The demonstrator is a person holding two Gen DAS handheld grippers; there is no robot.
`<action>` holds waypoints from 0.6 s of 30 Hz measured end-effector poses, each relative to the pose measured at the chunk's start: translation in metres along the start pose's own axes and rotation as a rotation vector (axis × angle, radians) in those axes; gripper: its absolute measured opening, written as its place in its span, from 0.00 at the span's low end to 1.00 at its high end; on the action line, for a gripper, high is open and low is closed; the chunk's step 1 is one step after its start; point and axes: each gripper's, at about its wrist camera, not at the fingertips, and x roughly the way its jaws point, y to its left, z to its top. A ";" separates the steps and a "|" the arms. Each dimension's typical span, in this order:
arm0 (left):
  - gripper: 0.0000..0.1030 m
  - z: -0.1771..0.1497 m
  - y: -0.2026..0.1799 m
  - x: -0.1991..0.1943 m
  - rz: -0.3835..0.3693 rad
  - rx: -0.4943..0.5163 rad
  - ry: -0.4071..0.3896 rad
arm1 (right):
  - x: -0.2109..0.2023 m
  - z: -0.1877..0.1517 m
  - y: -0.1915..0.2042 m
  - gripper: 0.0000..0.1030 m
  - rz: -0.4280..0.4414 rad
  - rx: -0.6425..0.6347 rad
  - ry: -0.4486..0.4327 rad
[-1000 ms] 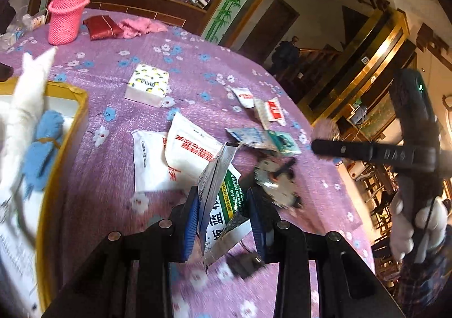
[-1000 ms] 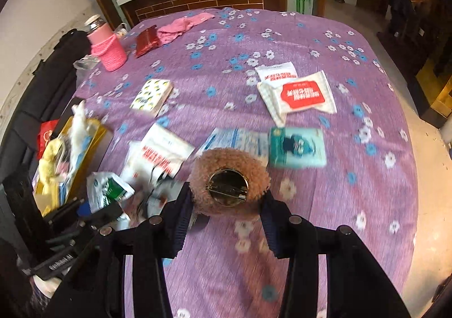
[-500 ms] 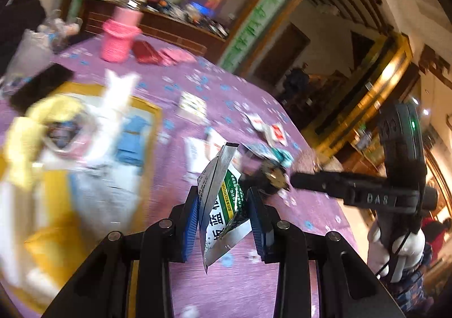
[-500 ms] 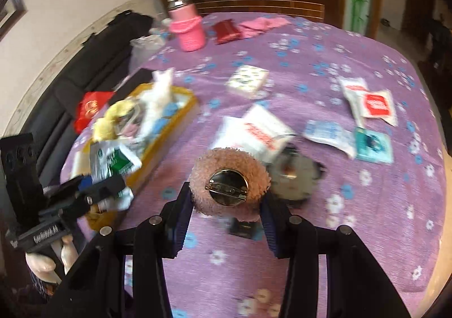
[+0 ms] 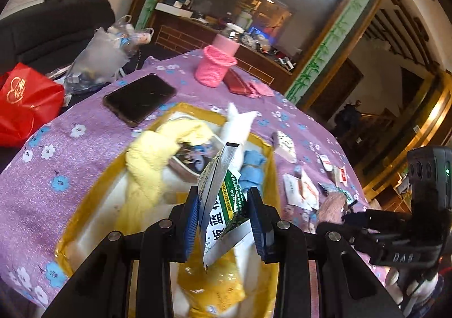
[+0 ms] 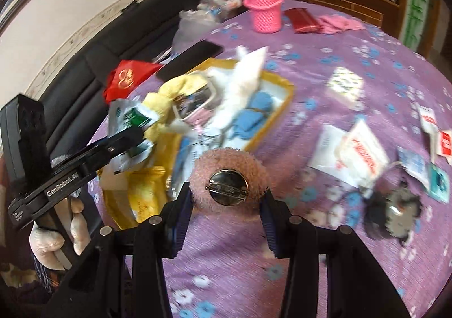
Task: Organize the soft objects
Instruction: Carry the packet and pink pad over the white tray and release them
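My left gripper (image 5: 223, 213) is shut on a green and white sachet (image 5: 223, 202) and holds it above the yellow tray (image 5: 271, 148). The tray holds a yellow cloth (image 5: 147, 165), a white pouch (image 5: 237, 128) and a blue cloth (image 5: 254, 168). My right gripper (image 6: 227, 205) is shut on a fuzzy pink brooch (image 6: 228, 174) with a metal pin back, just beside the tray's near corner (image 6: 282, 109). In the right wrist view the left gripper (image 6: 132, 134) with its sachet (image 6: 132, 120) hangs over the tray's left side.
A black phone (image 5: 138, 97) lies beyond the tray, a pink knitted cup (image 5: 216, 66) and a red wallet (image 5: 237, 83) further back. White and red packets (image 6: 358, 148), a patterned tissue pack (image 6: 346, 82) and a dark toothed object (image 6: 395, 210) lie on the purple flowered cloth. A red bag (image 5: 25, 100) sits at the left.
Both grippers have moved left from the packets to the tray, each keeping its load. The sachet now hangs over the tray; the brooch has come up to the tray's edge.
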 end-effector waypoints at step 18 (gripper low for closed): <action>0.34 0.023 0.021 0.029 0.019 -0.013 -0.011 | 0.069 0.018 0.057 0.43 -0.029 -0.137 0.096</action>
